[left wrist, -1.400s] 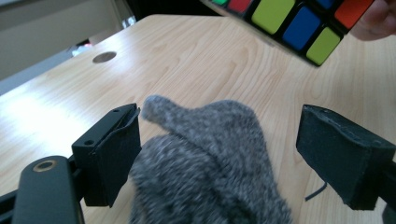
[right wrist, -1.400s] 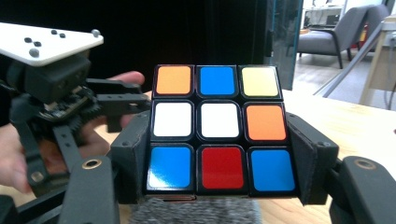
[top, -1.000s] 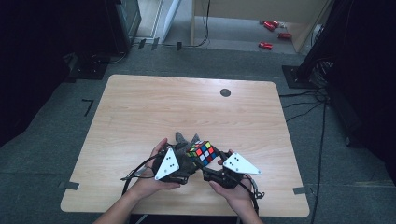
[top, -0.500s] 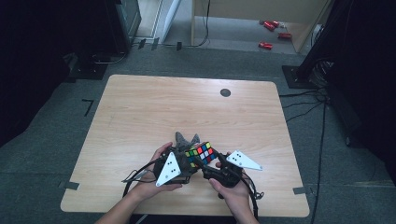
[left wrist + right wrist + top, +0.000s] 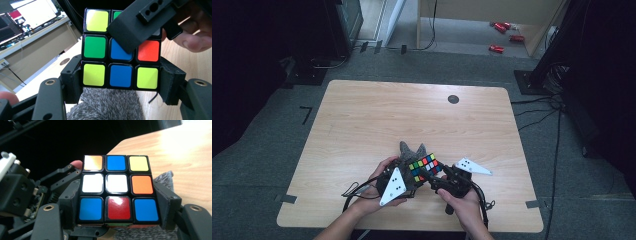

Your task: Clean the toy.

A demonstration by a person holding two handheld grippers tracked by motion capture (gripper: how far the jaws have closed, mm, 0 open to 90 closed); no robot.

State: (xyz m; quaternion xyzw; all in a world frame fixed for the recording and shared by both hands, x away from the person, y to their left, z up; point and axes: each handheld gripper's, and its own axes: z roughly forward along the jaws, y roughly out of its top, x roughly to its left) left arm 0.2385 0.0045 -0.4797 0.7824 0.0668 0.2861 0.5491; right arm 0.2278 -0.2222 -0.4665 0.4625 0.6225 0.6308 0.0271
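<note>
The high camera hung above the person's side of the worktop (image 5: pixel 362 115), looking forward and down from far enough to take in the whole top and the floor beyond. Each riding camera sat very close, looking along its own jaws at a different face of the cube (image 5: pixel 121 48) (image 5: pixel 116 188). All three views shared that cube (image 5: pixel 425 167) and the grey furry thing (image 5: pixel 412 149) under it.

Cube (image 5: pixel 121 60) top row cut by frame edge in left gripper view, right tongs' jaw covers its upper right. Grey fuzzy cloth (image 5: pixel 412 150) mostly hidden under cube.
</note>
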